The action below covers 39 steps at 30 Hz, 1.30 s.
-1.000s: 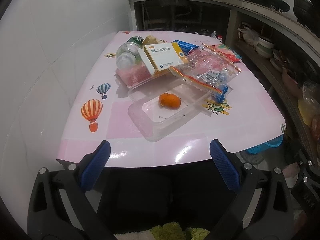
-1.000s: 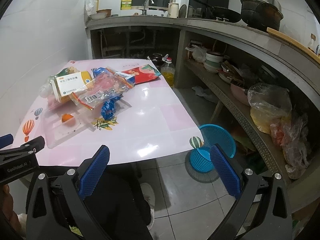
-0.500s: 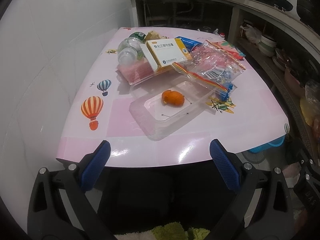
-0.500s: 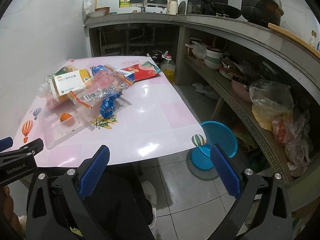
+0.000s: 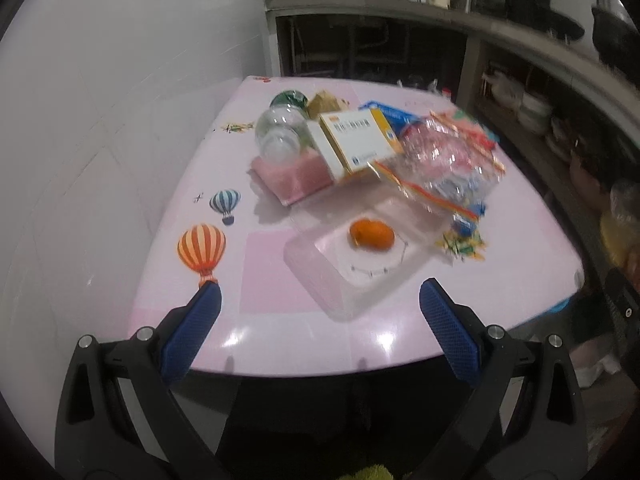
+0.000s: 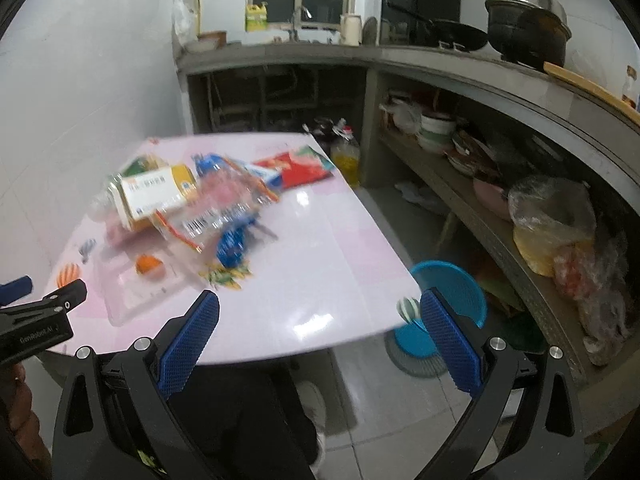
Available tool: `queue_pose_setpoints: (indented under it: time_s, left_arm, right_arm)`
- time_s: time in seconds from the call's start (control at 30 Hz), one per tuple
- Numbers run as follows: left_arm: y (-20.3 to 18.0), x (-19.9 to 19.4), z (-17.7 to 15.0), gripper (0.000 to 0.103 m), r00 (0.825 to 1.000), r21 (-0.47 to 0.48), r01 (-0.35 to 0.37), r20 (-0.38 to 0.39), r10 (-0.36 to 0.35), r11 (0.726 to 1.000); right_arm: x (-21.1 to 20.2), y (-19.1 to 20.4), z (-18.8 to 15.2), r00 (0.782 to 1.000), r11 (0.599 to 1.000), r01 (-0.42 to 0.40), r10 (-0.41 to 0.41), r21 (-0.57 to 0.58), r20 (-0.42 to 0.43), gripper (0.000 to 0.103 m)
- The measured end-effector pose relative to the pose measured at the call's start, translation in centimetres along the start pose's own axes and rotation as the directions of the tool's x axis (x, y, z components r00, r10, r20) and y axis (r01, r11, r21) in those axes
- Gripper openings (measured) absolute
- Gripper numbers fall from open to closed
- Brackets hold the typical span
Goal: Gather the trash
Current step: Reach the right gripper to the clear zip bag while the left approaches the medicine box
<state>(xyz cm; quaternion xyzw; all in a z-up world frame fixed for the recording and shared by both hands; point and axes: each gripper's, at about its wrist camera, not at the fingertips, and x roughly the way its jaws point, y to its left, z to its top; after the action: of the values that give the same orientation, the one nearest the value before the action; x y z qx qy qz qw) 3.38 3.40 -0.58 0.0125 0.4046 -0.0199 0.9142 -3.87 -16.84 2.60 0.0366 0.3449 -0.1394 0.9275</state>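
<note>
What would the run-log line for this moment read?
left gripper: open, empty | right gripper: open, empty | orange peel: in clear plastic tray | pink table: trash uncollected | blue basket: on floor

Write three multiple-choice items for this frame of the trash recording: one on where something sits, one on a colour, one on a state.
1. Where does the orange peel lie?
A. in the clear plastic tray
B. on the floor
C. on top of the medicine box

2. What colour is the basket on the floor beside the table?
A. red
B. blue
C. white

3. How does the left gripper stand?
A. shut on the peel
B. shut on the box
C. open, holding nothing

Answers: 1 A, the peel rests inside the tray's walls. 2 B, the right wrist view shows it blue. 3 C, its fingers are spread wide over the table's near edge, with nothing between them.
</note>
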Motion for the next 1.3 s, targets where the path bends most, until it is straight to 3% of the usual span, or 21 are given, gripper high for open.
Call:
queue_pose_setpoints:
  time_s: [0.13, 0.3, 0.47, 0.57, 0.63, 0.67, 0.73, 0.8, 0.9, 1.07, 1.13, 1.23, 1.3]
  left_arm:
    - [1.5, 0.5, 1.6, 0.095, 0.991, 0.006, 0.127, 0.047, -0.128, 0.992]
    - [3.0, 0.4, 3.7, 0.095, 0.939, 0.011, 0.317, 0.142, -0.315, 0.949]
    - [4.1, 2.0, 6.2, 0.095, 0.916, 0.01, 0.371, 0.163, -0.367, 0.929]
    - [4.5, 3.1, 7.5, 0.095, 0.905, 0.024, 0.395, 0.163, -0.394, 0.918]
    - [4.7, 3.7, 8.9, 0.095, 0.9, 0.045, 0.401, 0.168, -0.403, 0.915]
    - [4.5, 4.0, 9.8, 0.094, 0.9, 0.058, 0.4, 0.161, -0.404, 0.915]
    - [4.4, 4.2, 11.3, 0.077, 0.903, 0.087, 0.394, 0.152, -0.403, 0.915]
    - [4.2, 4.7, 13.2, 0.07, 0.91, 0.105, 0.38, 0.135, -0.392, 0.919]
    - [3.1, 5.6, 16.2, 0.063, 0.906, 0.147, 0.395, 0.101, -0.411, 0.907]
    - [1.3, 7.5, 19.4, 0.062, 0.911, 0.233, 0.391, 0.039, -0.411, 0.89]
    - [0.3, 9.1, 19.8, 0.062, 0.915, 0.272, 0.392, -0.018, -0.402, 0.879]
    - [-0.9, 11.7, 19.3, 0.062, 0.926, 0.318, 0.379, -0.122, -0.359, 0.869]
    - [-1.0, 12.9, 19.0, 0.062, 0.921, 0.32, 0.386, -0.179, -0.345, 0.865]
  right_arm:
    - [1.5, 0.8, 0.9, 0.994, 0.994, -0.105, 0.105, 0.016, -0.001, 0.098]
    - [4.6, 1.7, 3.8, 0.961, 0.965, -0.263, 0.263, 0.017, -0.081, 0.098]
    - [8.2, 2.4, 6.3, 0.917, 0.924, -0.38, 0.382, 0.041, -0.111, 0.098]
    - [10.8, 2.2, 6.1, 0.913, 0.91, -0.384, 0.399, 0.154, -0.081, 0.098]
    - [12.5, 1.3, 5.4, 0.903, 0.868, -0.39, 0.426, 0.307, -0.058, 0.094]
    - [12.9, 1.2, 5.3, 0.898, 0.854, -0.395, 0.437, 0.339, -0.055, 0.093]
    - [13.9, 1.0, 5.1, 0.889, 0.827, -0.396, 0.454, 0.4, -0.057, 0.088]
    - [14.4, 1.2, 5.4, 0.884, 0.824, -0.4, 0.462, 0.401, -0.068, 0.086]
    - [14.9, 1.0, 6.2, 0.875, 0.812, -0.409, 0.479, 0.416, -0.074, 0.084]
    - [15.8, 0.0, 6.3, 0.859, 0.776, -0.419, 0.506, 0.471, -0.069, 0.08]
    - [16.4, -0.6, 6.1, 0.853, 0.765, -0.415, 0.516, 0.493, -0.083, 0.077]
    - [17.4, -1.1, 5.8, 0.825, 0.724, -0.43, 0.558, 0.54, -0.091, 0.075]
    - [17.9, -1.4, 5.7, 0.805, 0.695, -0.445, 0.587, 0.565, -0.089, 0.073]
